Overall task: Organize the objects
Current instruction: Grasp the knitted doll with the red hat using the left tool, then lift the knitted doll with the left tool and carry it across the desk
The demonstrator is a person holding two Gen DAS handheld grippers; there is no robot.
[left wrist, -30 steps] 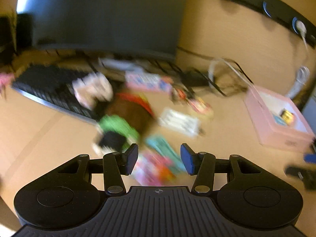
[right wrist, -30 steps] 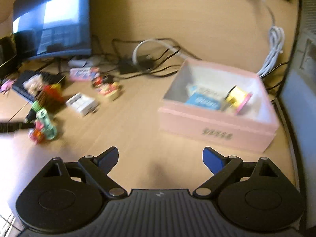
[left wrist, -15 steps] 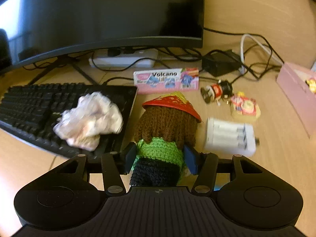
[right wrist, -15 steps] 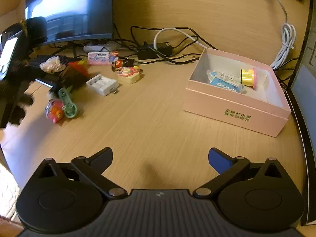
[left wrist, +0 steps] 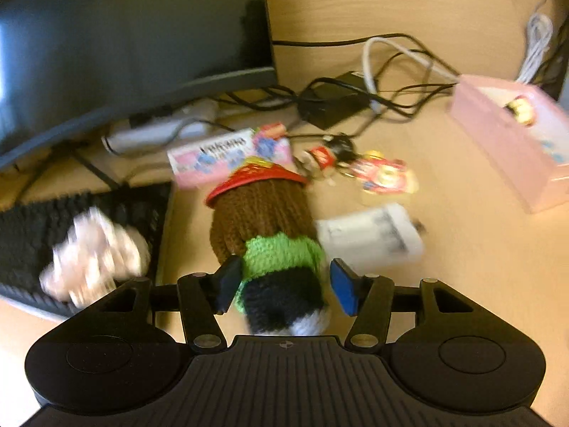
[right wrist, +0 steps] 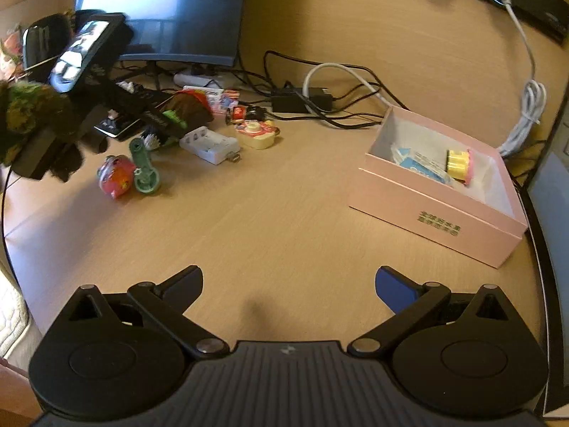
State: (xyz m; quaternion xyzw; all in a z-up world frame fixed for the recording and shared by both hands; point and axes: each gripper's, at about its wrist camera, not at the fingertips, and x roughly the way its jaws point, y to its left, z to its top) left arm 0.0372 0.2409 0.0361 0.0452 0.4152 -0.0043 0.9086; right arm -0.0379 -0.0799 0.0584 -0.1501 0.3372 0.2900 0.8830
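Crocheted doll (left wrist: 265, 220) with brown yarn hair, red-and-yellow cone hat, green knitted top, black lower half and white feet, lying on the light wooden desk (right wrist: 277, 220), feet toward the camera, hat pointing away. Left gripper (left wrist: 282, 290) set around the doll's black-and-green middle, blue-padded fingers (left wrist: 343, 290) close on either side; left pad against the yarn, right pad just beside it, firm contact not certain because of blur. Right gripper (right wrist: 288, 286) spread wide, holding nothing, hovering over bare desk well apart from the doll.

Relative to the doll: black keyboard (left wrist: 42, 235) just to its left, with a crumpled pale wrapper (left wrist: 94, 256) lying on it; white rectangular battery charger (left wrist: 370, 240) touching or just beside its right flank; flat pink printed packet (left wrist: 227, 158) just beyond the hat; small red-and-black figure (left wrist: 320, 162) and cream-and-pink toy camera (left wrist: 386, 176) beyond and to the right; open pink cardboard box (right wrist: 437, 192) far right, well apart, holding a yellow spool and blue-and-white packets; dark monitor (left wrist: 124, 35) behind
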